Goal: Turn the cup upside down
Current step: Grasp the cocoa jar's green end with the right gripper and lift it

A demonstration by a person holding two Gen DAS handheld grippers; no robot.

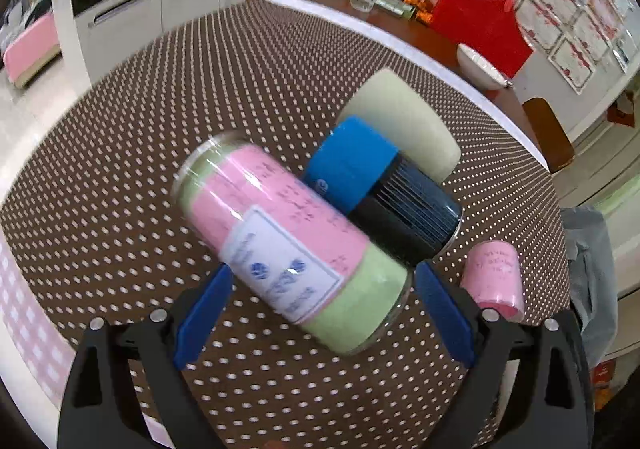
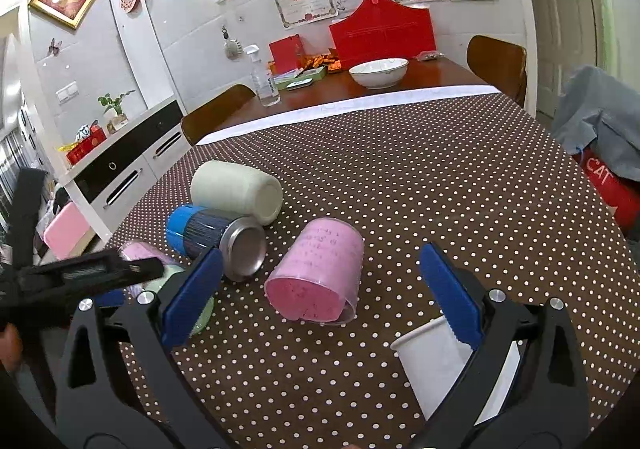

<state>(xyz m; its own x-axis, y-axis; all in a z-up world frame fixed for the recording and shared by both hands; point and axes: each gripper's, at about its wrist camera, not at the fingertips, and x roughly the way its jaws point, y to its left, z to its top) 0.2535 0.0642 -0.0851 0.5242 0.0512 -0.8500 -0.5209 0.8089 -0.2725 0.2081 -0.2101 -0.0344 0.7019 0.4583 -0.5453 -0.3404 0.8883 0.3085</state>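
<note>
A tall clear cup with pink and green lining [image 1: 288, 245] lies on its side on the dotted tablecloth. My left gripper [image 1: 324, 309] is open, its blue fingers on either side of the cup's green end. A blue and dark metal cup [image 1: 380, 189] and a pale green cup [image 1: 404, 121] lie just behind it. A short pink cup [image 2: 316, 273] lies on its side ahead of my open right gripper [image 2: 320, 289]. A white paper cup [image 2: 436, 361] sits under the right finger. The left gripper also shows in the right wrist view [image 2: 80, 277].
The brown dotted tablecloth [image 2: 440, 177] covers the near table. Beyond it stand a white bowl [image 2: 378, 73], a spray bottle [image 2: 264, 81], a red box [image 2: 380, 29] and wooden chairs [image 2: 496, 61]. A grey cloth [image 2: 600, 129] hangs at the right.
</note>
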